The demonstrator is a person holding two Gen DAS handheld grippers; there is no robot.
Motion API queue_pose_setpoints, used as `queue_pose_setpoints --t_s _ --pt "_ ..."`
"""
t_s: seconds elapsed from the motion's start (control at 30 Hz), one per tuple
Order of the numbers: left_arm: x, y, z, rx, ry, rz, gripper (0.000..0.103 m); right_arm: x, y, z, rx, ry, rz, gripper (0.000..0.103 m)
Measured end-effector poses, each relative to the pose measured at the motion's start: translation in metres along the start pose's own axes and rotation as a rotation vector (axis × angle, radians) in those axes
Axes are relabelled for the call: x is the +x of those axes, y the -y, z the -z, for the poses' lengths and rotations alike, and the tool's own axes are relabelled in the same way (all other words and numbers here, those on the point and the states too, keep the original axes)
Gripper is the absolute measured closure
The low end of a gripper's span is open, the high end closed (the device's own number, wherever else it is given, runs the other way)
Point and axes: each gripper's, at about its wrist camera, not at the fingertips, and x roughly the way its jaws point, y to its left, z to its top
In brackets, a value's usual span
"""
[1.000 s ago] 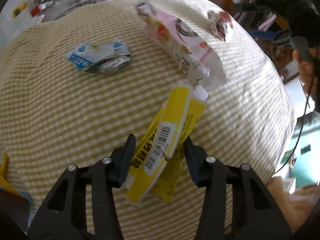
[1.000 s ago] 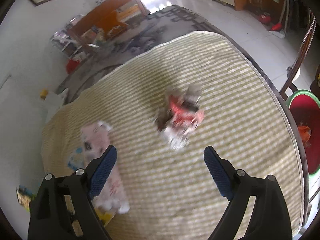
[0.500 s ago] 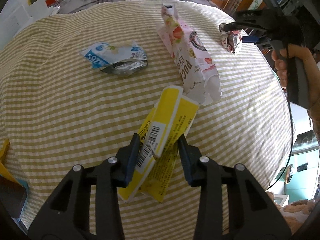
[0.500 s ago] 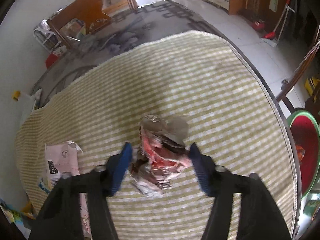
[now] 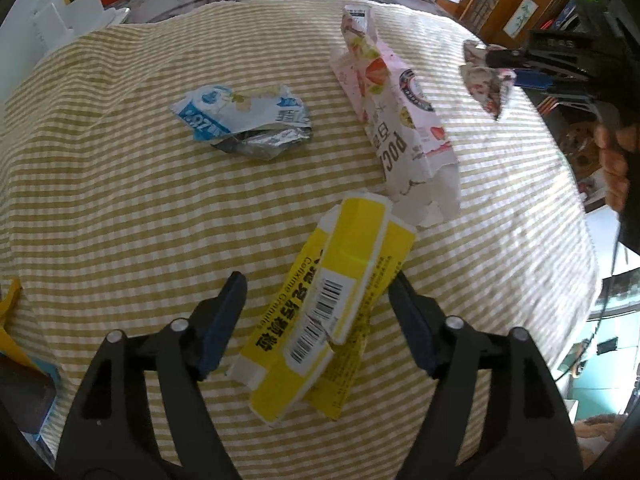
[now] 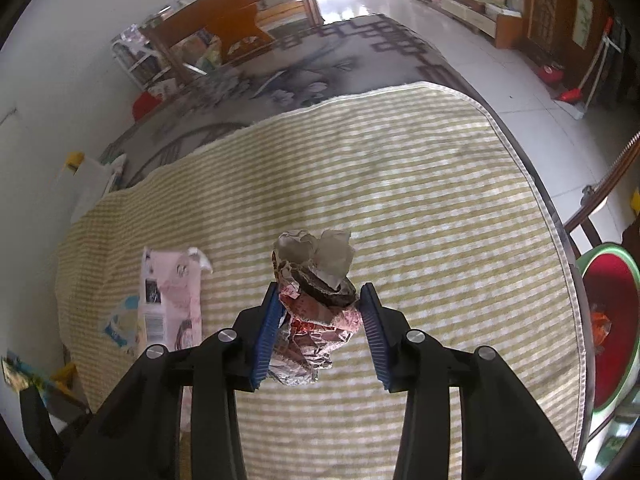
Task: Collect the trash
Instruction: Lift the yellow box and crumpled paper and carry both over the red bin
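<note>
A flattened yellow carton point(image 5: 332, 312) lies on the striped tablecloth point(image 5: 120, 208). My left gripper point(image 5: 316, 292) straddles it, jaws opening, with a gap between each pad and the carton. In the right wrist view a crumpled red and silver wrapper point(image 6: 316, 300) sits between the blue pads of my right gripper point(image 6: 320, 308). Those jaws are closing and both pads press on the wrapper. The left wrist view shows the same wrapper point(image 5: 486, 80) pinched in the right gripper point(image 5: 508, 68) at the table's far right.
A torn pink strawberry carton point(image 5: 392, 112) and a blue and white foil pouch point(image 5: 244, 120) lie farther back on the cloth. A red bin with a green rim point(image 6: 612, 320) stands off the table's right edge. A hand point(image 5: 616, 148) holds the right gripper's handle.
The left jaws narrowed around the yellow carton, then spread wide. The right gripper came down over the crumpled wrapper and its wide jaws closed onto it.
</note>
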Motion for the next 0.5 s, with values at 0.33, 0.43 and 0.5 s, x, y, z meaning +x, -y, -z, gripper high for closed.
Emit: queue_pose_setpoints --t_s 0.33,0.43,0.5 --pt "0.000 0.002 -0.001 -0.001 0.002 0.045 0.048 -0.011 -0.013 0.019 -0.021 0.000 -0.051 0.062" --pt "0.000 0.005 0.000 0.009 0.004 0.036 0.051 -0.013 -0.016 0.024 -0.020 -0.001 -0.068 0.062" --pt "-0.002 0.005 0.000 0.014 0.011 0.038 0.059 -0.014 -0.016 0.027 -0.014 -0.004 -0.072 0.062"
